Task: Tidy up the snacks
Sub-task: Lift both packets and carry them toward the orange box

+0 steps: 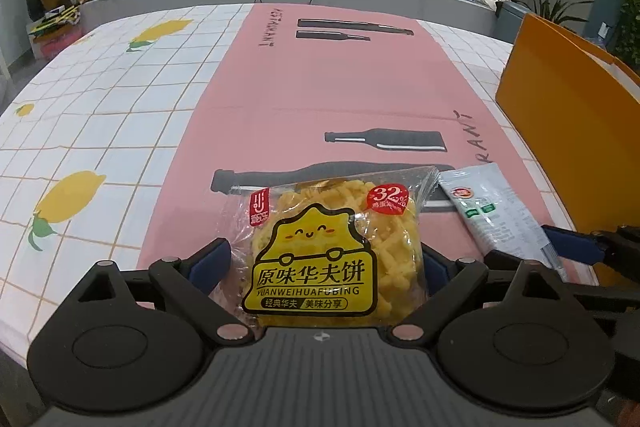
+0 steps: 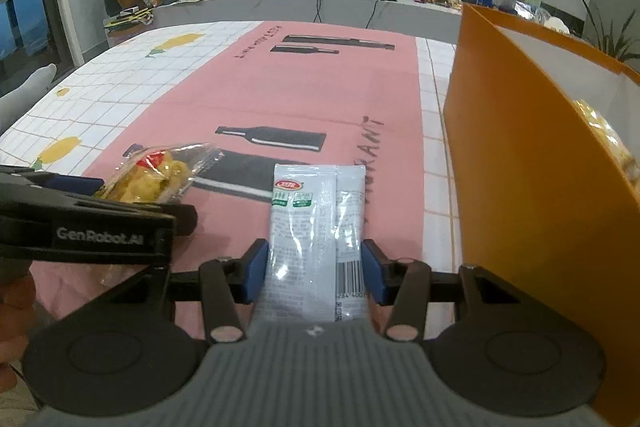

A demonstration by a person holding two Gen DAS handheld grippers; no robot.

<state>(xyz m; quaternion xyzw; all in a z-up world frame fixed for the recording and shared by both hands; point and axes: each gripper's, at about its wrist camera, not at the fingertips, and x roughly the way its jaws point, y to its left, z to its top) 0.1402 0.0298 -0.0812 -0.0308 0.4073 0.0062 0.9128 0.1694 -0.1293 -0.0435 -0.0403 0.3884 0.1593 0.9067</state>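
While each of two grippers clamps one snack, left gripper (image 1: 326,263) holds a waffle pack (image 1: 320,251) and right gripper (image 2: 316,275) a white sachet (image 2: 316,227), both lengthwise away from camera, beside one orange box (image 2: 532,163).

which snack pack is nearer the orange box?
The pale grey sachet, held in the right gripper. The yellow waffle pack sits in the left gripper, farther from the orange box.

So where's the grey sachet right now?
The grey sachet is clamped between the right gripper fingers, over the pink mat, with the orange box to its right.
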